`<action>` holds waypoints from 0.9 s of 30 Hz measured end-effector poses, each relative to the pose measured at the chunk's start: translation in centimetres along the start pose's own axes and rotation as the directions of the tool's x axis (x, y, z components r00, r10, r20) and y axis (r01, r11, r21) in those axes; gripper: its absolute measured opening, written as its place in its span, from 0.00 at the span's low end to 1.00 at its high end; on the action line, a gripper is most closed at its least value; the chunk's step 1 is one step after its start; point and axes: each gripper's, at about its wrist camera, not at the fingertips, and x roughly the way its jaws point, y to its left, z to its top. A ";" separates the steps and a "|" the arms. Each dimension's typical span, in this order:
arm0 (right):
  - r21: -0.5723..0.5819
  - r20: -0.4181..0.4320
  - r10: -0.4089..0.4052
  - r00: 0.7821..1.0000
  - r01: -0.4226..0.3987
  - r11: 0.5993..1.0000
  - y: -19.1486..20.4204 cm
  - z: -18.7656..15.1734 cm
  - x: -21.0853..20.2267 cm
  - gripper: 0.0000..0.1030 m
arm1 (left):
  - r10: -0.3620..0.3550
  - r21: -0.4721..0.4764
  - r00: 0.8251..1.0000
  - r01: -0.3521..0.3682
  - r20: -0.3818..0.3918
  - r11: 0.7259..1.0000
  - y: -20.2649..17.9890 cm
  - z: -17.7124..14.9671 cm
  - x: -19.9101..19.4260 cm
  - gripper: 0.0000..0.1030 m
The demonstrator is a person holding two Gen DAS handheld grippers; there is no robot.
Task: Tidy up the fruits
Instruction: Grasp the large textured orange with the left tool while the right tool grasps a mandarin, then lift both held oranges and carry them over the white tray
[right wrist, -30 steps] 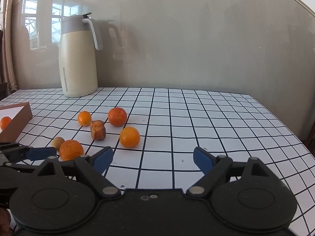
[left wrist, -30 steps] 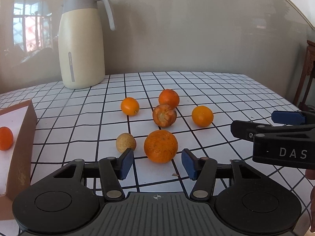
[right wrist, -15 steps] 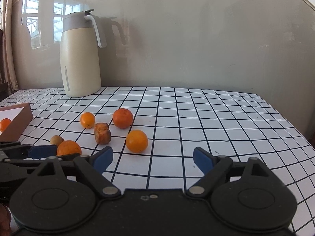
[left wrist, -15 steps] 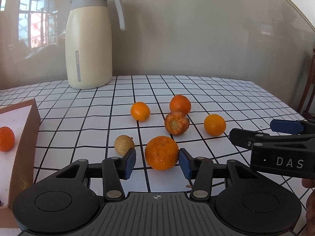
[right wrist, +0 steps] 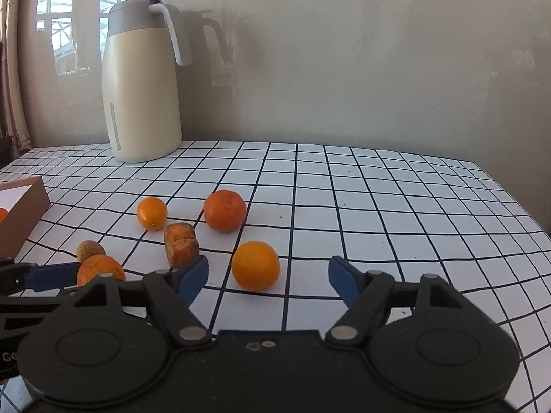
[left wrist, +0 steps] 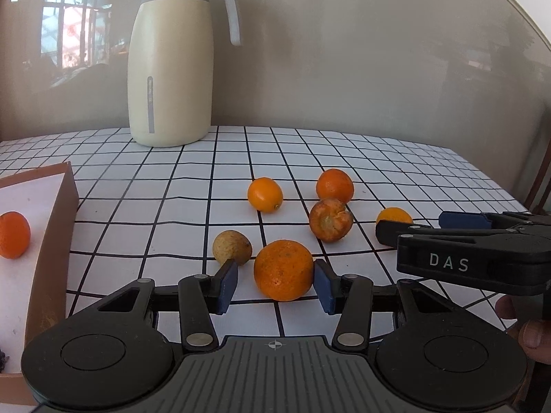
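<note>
Orange and mottled, the large round citrus fruit (left wrist: pixel 283 269) is bracketed by the blue-padded fingers of the left gripper (left wrist: pixel 275 284); the right pad is touching its skin while a gap is left at the left pad, so no full pinch is made yet. It sits on the black-gridded white tablecloth (left wrist: pixel 378 158), just beside a small tan round fruit (left wrist: pixel 231 247). The brown cardboard box (left wrist: pixel 51 241), already loaded with one small orange fruit (left wrist: pixel 13 234), is judged the destination. The right gripper (right wrist: pixel 268 280) is held spread wide near a smooth orange fruit (right wrist: pixel 255 265), likely lined up for a later pick.
</note>
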 end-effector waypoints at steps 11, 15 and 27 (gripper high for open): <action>0.004 -0.029 0.025 0.999 -0.025 1.000 0.0 0.2 1.1 0.49 | 0.008 -0.026 1.000 -0.008 -0.003 1.000 0.7 0.3 0.6 0.45; 0.000 -0.043 0.024 0.999 -0.025 1.000 0.2 0.4 1.7 0.43 | 0.021 -0.002 1.000 -0.021 -0.007 1.000 0.1 0.1 0.3 0.41; 0.004 -0.080 0.033 0.996 -0.033 0.999 0.6 0.0 0.7 0.24 | 0.017 0.018 1.000 -0.018 0.009 1.000 -0.4 -0.6 -0.5 0.36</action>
